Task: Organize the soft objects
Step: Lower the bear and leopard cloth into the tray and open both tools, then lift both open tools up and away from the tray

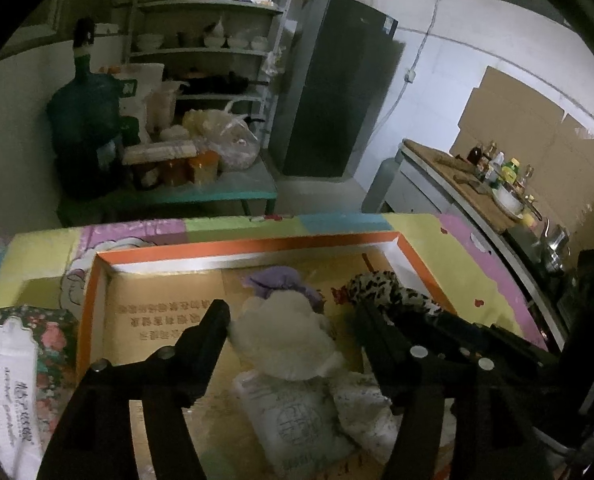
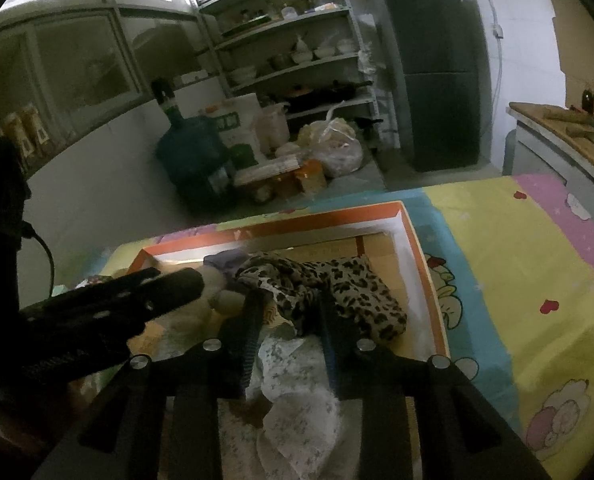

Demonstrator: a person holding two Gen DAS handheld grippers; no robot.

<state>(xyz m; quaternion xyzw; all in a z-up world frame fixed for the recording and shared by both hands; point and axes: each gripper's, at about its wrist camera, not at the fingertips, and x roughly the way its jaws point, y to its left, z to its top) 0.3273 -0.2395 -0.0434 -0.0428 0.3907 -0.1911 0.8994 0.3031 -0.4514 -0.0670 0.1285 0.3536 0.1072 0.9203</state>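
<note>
dim kitchen, shelving and a dark fridge [image 1: 337, 84] at 12 o'clock; a table under a pastel cartoon cloth [image 2: 517, 280] carries an orange-rimmed cardboard tray [image 1: 257, 245].

tray contents: white plush toy [image 1: 285, 336] near centre, purple cloth [image 1: 281, 284] touching it at 12 o'clock, leopard-print fabric [image 2: 337, 292] at 2 o'clock, pale printed cloth [image 2: 297, 396] toward 6 o'clock. floral tissue pack [image 1: 29, 368] sits outside the tray at 9 o'clock.

left gripper [image 1: 293, 320]: jaws wide apart, straddling the plush; left finger just beside its flank, nothing gripped.

right gripper [image 2: 289, 308]: fingers narrowly apart, tips at the near edge of the leopard fabric. whether the cloth is pinched between them i cannot tell; the tips are dark and partly buried.

handling estimate: all items look light, limp and compressible, no breakage risk. plush should squash under grip, so take it across the body's middle. fabrics will drape and trail; best to pinch a bunched fold rather than a single edge. leopard fabric looks thin and may slip.
</note>
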